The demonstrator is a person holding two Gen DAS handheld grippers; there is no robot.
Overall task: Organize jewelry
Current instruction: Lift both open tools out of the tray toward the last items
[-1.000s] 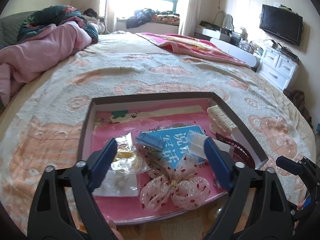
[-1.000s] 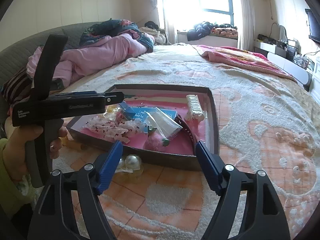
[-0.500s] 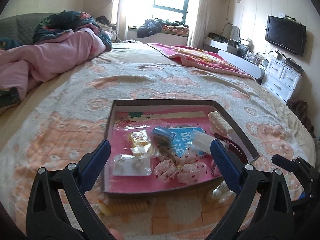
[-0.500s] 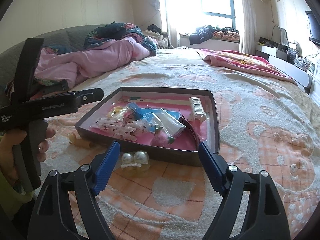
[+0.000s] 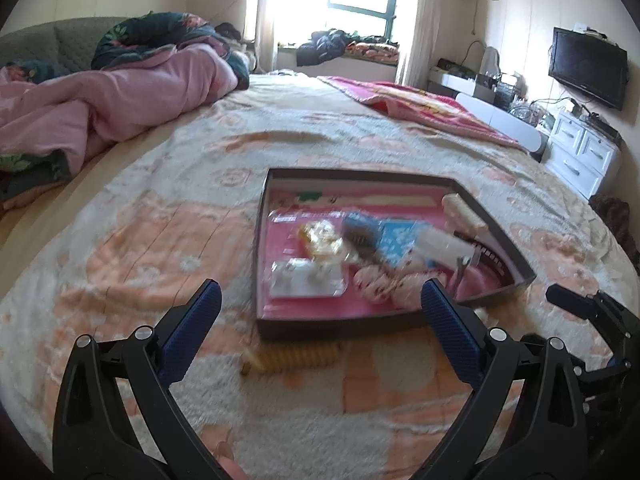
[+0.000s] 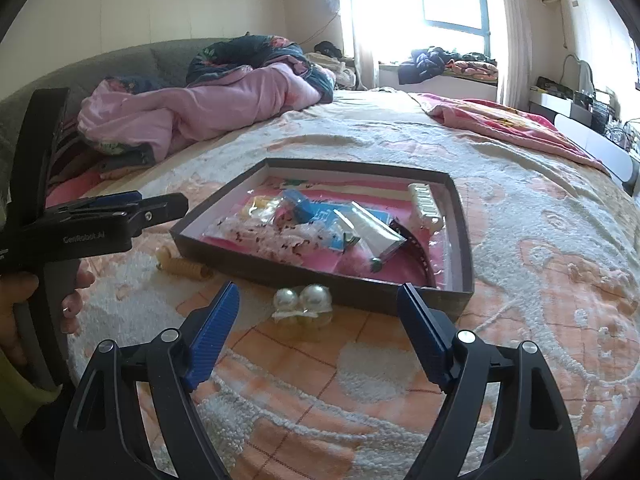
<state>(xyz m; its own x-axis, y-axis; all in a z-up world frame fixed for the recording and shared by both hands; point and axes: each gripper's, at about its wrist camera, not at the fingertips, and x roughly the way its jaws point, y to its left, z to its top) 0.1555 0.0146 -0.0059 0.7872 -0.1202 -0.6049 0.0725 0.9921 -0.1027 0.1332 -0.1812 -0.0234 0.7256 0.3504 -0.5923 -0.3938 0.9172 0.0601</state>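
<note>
A dark shallow box (image 5: 348,325) (image 6: 260,274) with a pink lining lies on the bed and holds several hair accessories and small packets. A yellow spiral hair tie (image 5: 290,358) (image 6: 182,266) lies on the blanket just outside its near wall. A pair of pearl bobbles (image 6: 303,299) lies on the blanket in front of the box. My left gripper (image 5: 320,338) is open and empty, above the blanket short of the box and over the hair tie. My right gripper (image 6: 318,330) is open and empty, just behind the pearls.
A white comb clip (image 6: 425,201), a dark headband (image 6: 416,246), a spotted bow (image 6: 280,238) and a blue card (image 5: 400,242) lie in the box. A pink duvet (image 5: 108,108) is heaped at the left. A red blanket (image 6: 508,124) lies far right.
My left gripper has pulled back and to the left, out of the box. My right gripper has drawn back a little, and the pearls now sit between its fingers.
</note>
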